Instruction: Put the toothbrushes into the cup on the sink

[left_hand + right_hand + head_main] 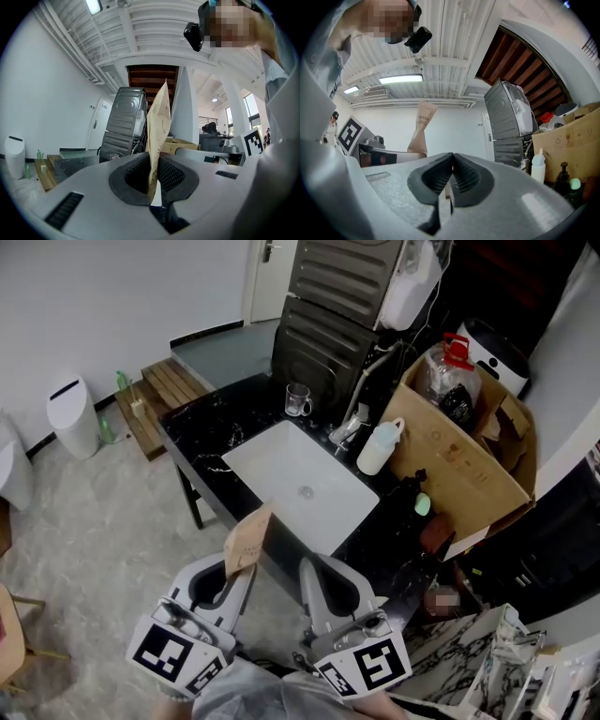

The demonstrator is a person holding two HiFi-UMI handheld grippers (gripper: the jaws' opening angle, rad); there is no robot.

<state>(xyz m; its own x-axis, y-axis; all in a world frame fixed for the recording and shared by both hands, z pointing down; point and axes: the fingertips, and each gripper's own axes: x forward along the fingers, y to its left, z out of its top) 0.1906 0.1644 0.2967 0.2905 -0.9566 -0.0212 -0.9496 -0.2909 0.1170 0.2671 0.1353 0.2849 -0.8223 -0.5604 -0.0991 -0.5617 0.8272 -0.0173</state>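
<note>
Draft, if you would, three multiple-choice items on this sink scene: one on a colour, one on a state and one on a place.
1. What colour is the sink basin?
A. white
B. green
C. brown

2. What state is the left gripper in?
A. open, with nothing between the jaws
B. shut on a brown paper packet
C. shut on nothing

3. Where does the glass cup stand?
A. in the sink basin
B. on the black counter, beyond the sink basin
C. between the left gripper's jaws

Answers:
1 A: the head view shows the basin white against the dark top.
2 B: in the left gripper view the pads press on the packet, which stands up out of them.
3 B: the head view shows the cup upright on the counter's far side, clear of the basin.
</note>
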